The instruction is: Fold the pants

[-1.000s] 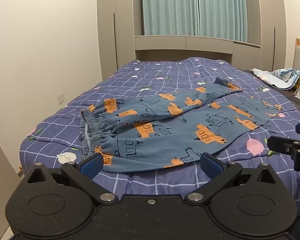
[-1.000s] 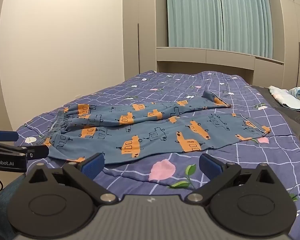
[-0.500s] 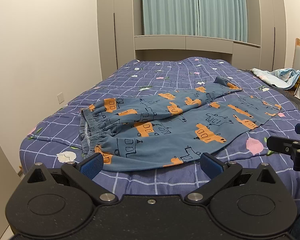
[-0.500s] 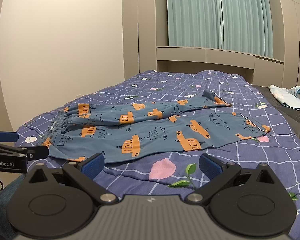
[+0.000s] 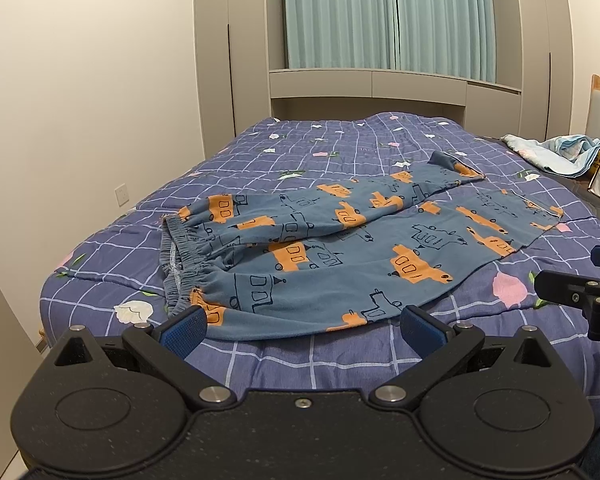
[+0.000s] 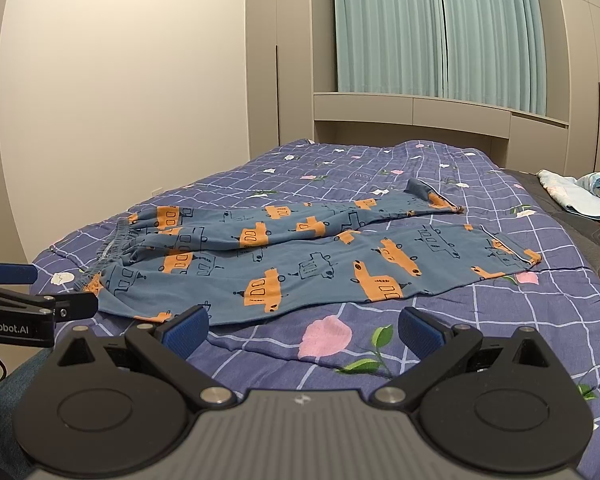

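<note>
Blue pants (image 5: 340, 256) printed with orange cars lie flat on the bed, waistband (image 5: 180, 264) to the left, both legs stretched right. The far leg's cuff (image 5: 456, 166) is slightly turned up. My left gripper (image 5: 300, 326) hovers open just short of the near hem by the waistband, nothing between its blue pads. In the right wrist view the same pants (image 6: 308, 256) spread ahead, and my right gripper (image 6: 304, 330) stands open over the quilt in front of the near leg. Each gripper shows at the other view's edge.
The bed carries a purple checked quilt (image 5: 340, 364) with flower prints. A crumpled light-blue cloth (image 5: 556, 152) lies at the far right. A wall stands along the left, with wardrobes and teal curtains (image 5: 388, 16) behind the bed.
Almost nothing has changed; both grippers stay open and nearly still, with only a slight drift of the views.
</note>
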Demonstrator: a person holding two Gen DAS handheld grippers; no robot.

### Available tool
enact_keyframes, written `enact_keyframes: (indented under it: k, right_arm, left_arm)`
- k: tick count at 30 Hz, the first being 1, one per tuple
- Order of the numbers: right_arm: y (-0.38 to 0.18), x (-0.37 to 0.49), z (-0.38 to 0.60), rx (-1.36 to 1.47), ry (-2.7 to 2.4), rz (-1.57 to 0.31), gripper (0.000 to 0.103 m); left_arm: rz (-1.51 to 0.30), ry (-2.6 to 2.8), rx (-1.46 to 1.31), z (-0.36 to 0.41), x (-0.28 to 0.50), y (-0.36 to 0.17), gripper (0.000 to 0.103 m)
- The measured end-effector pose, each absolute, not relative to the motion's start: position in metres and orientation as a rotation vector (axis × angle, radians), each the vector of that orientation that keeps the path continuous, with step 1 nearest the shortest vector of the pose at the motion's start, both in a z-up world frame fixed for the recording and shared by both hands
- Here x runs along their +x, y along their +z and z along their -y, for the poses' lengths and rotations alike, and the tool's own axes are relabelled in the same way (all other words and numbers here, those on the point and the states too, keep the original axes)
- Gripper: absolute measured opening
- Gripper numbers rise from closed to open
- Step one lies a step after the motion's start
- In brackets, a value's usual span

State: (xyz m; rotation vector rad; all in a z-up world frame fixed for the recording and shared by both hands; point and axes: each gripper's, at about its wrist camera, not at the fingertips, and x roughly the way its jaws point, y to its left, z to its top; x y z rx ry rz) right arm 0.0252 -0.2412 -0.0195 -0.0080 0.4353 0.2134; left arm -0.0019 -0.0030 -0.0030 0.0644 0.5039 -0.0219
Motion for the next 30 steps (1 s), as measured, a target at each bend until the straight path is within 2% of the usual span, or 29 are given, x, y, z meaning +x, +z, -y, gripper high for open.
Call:
enact_keyframes:
  k: [30]
  right_arm:
    - [-0.0199, 0.0242, 0.2411, -0.011, 0.214, -0.438, 0.103]
  left_arm:
    - [-0.51, -0.022, 0.065, 0.0031, -0.0031, -0.0051, 0.103]
